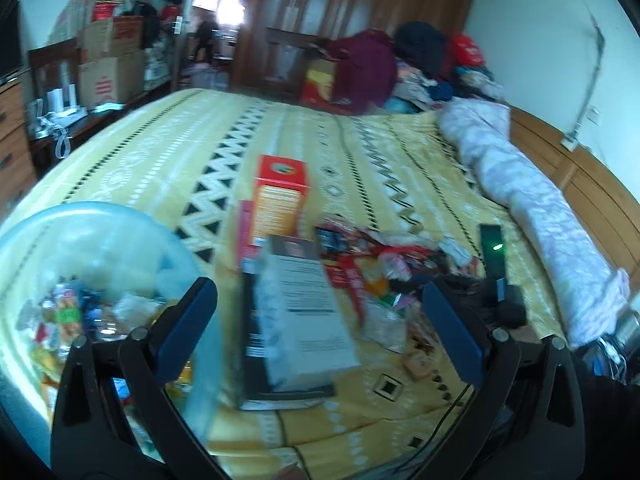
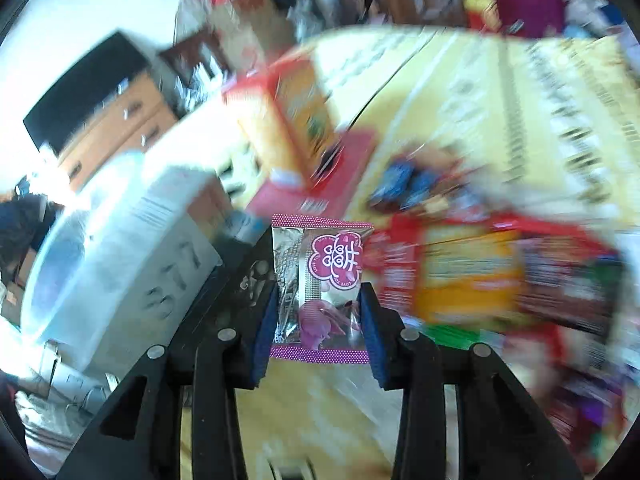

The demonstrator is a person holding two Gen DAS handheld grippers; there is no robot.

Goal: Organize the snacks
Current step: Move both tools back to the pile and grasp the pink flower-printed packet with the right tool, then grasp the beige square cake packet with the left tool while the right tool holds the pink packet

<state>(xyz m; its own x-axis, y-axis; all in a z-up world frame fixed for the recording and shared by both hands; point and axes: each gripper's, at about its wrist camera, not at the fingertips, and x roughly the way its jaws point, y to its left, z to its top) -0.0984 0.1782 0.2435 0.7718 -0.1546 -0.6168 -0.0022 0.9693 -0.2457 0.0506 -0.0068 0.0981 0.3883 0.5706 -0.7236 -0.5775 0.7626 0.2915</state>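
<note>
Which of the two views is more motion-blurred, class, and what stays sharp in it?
Right wrist view: heavily smeared across the bedspread and snack pile, yet the purple snack packet clamped in the right tool stays sharp. Left wrist view: milder blur, mainly on the grey box; fisheye bending curves the bed; the left tool is open.

left gripper spread wide | above grey box | snack bowl left

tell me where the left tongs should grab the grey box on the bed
Grip the grey box across its narrow width, on the two long side faces near the close end, coming from above. It lies flat, lengthwise to the open left tongs, whose gap already straddles it.
</note>
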